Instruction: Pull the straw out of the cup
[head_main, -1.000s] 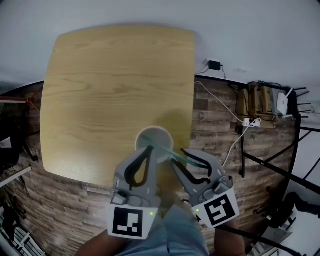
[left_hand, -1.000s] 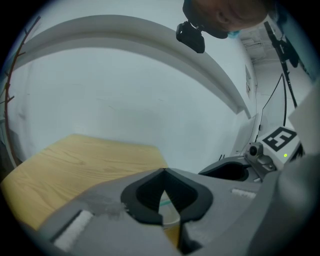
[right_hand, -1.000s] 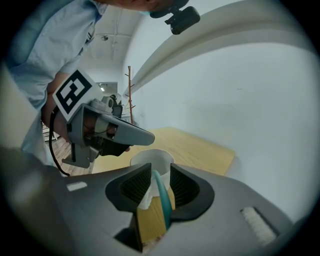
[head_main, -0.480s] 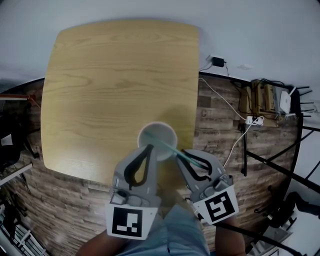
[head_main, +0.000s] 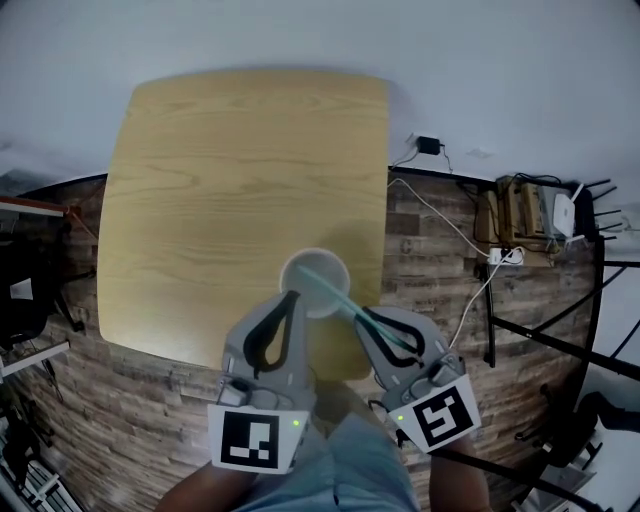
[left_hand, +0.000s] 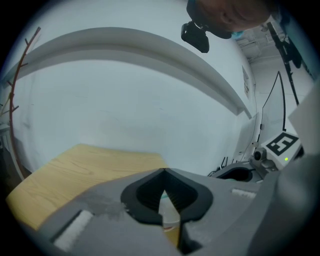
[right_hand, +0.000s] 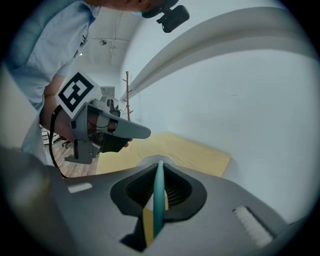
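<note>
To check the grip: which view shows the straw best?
Right gripper view: the straw stands large between the closing fingers of the right gripper. The head view shows it thin, slanting out of the cup. The left gripper view hardly shows it.

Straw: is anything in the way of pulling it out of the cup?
Nothing visible does. The straw leans out over the rim of the cup, between the closing jaws of the right gripper, with open air above. The left gripper sits at the cup's near rim, beside the straw, not across it.
</note>
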